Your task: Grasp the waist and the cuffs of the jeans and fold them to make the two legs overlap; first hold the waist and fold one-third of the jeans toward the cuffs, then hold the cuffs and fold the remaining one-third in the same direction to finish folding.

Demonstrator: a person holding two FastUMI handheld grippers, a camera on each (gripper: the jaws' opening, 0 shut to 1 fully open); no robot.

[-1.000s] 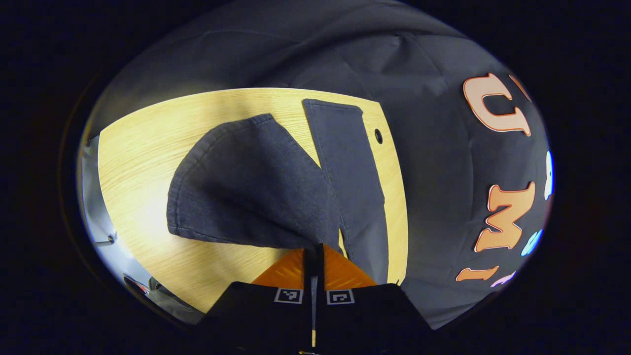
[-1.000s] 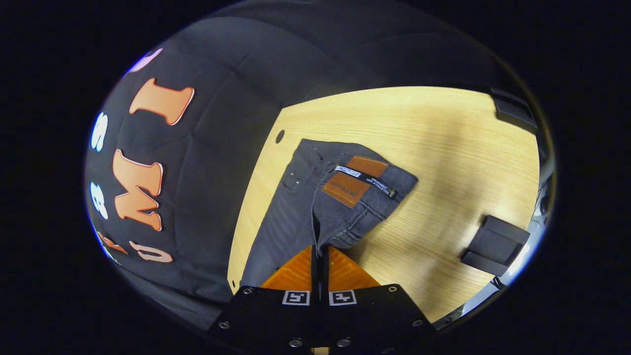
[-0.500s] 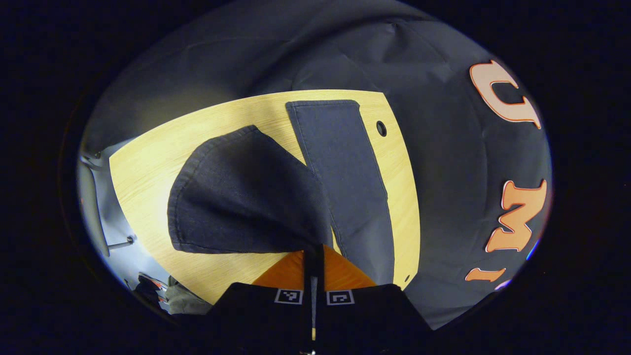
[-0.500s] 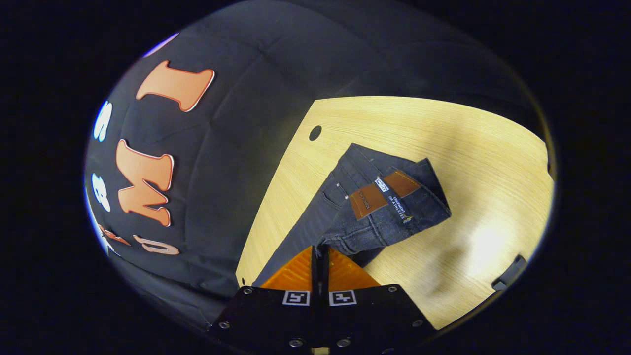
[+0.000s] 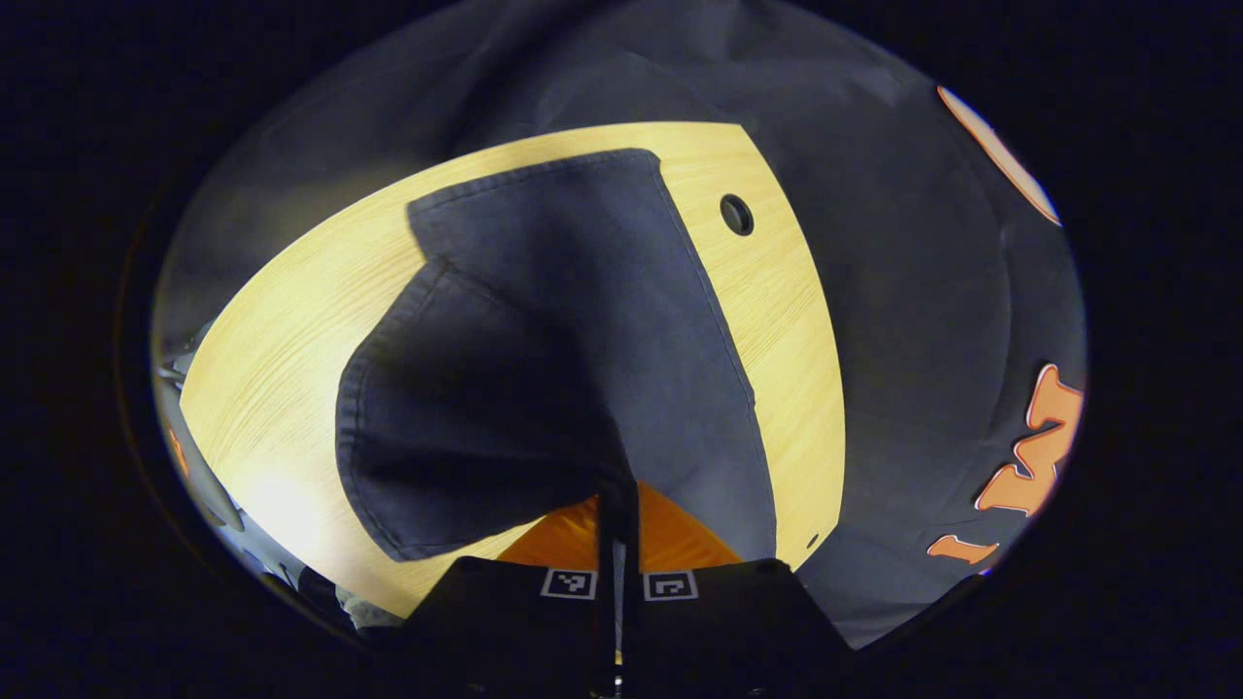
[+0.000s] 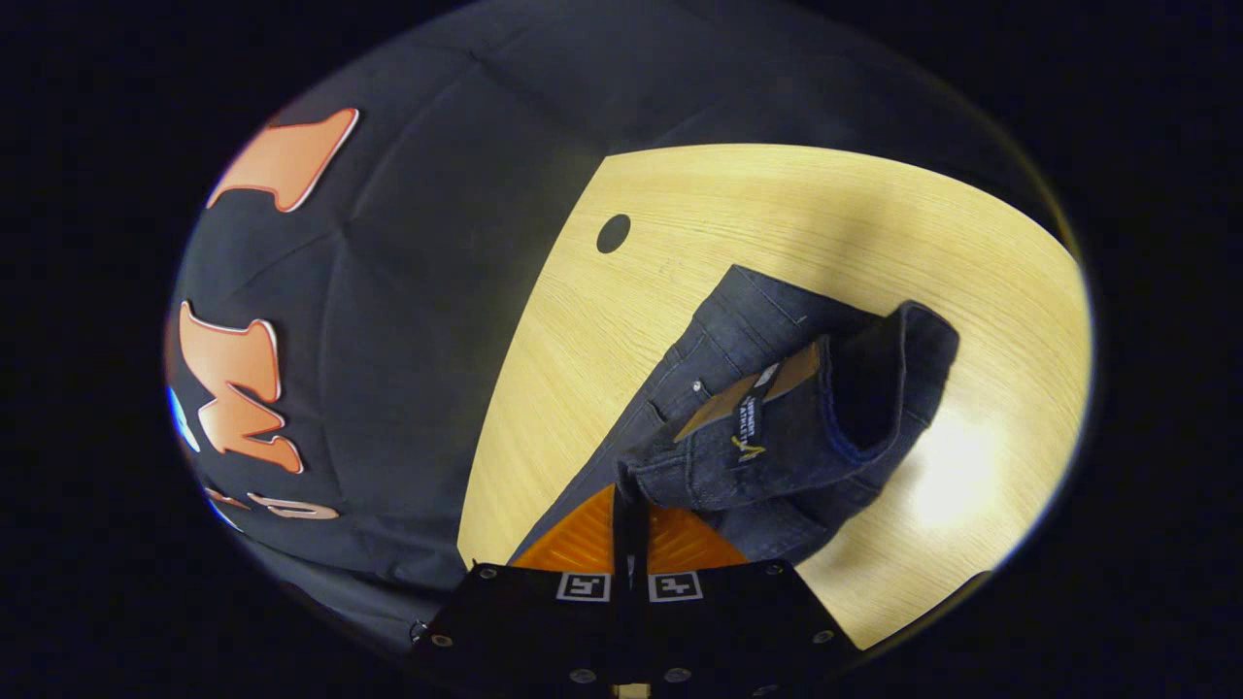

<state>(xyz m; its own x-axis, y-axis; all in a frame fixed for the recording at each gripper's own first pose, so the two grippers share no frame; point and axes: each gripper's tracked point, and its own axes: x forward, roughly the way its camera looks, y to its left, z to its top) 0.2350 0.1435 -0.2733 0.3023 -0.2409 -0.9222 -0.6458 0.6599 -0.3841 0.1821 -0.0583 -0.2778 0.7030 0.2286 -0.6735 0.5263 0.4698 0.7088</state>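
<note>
Since one second ago, the lifted trouser leg (image 5: 466, 408) has been carried over the flat leg (image 5: 670, 320) in the left gripper view, so the two legs now almost overlap; before, a clear wedge of table showed between them. In the right gripper view the waist (image 6: 796, 427) has turned and rolled up, so its opening now faces the camera, and the dark box that stood on the table a second ago is gone from the view.

The wooden table (image 5: 291, 330) has a pale yellow top with fine grain and a small round hole (image 5: 736, 214) near its far edge, close to the flat leg. Behind the table hangs the black cloth wall (image 6: 418, 243), wrinkled in soft folds.

The left gripper (image 5: 618, 490) has its orange fingers pressed together on the cuff end of the jeans (image 5: 583, 291), and the cloth hangs from them in a wide curved fold with a stitched hem. The right gripper (image 6: 629, 495) is also clamped, with its orange ribbed fingers closed on the waistband edge.

The jeans are dark grey-blue denim, rough in texture, lying partly on the table and partly lifted. A brown leather patch (image 6: 753, 388) with a black tag sits on the waistband, and a small metal rivet shines just beside it.
</note>
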